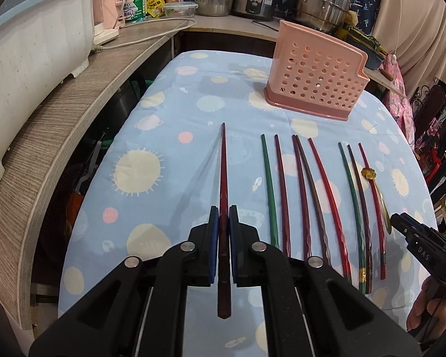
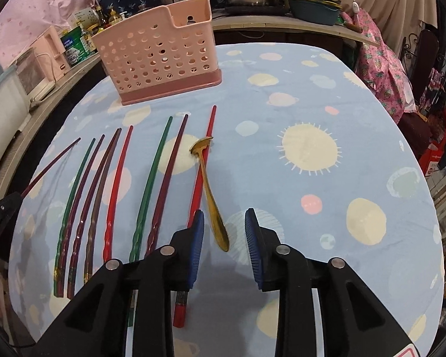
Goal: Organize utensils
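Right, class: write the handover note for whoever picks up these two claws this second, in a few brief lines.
Left claw: shut on one dark red chopstick, lifted off the cloth.
Right claw: open, holding nothing; the gold spoon lies on the cloth between its fingers.
Things: eight more chopsticks lie in a row on the blue tablecloth; the spoon rests against the rightmost red chopstick. The pink holder stands upright at the far end.
Done: no utensil can be seen in the holder.
Left: drop in the held chopstick, then the spoon and remaining chopsticks.
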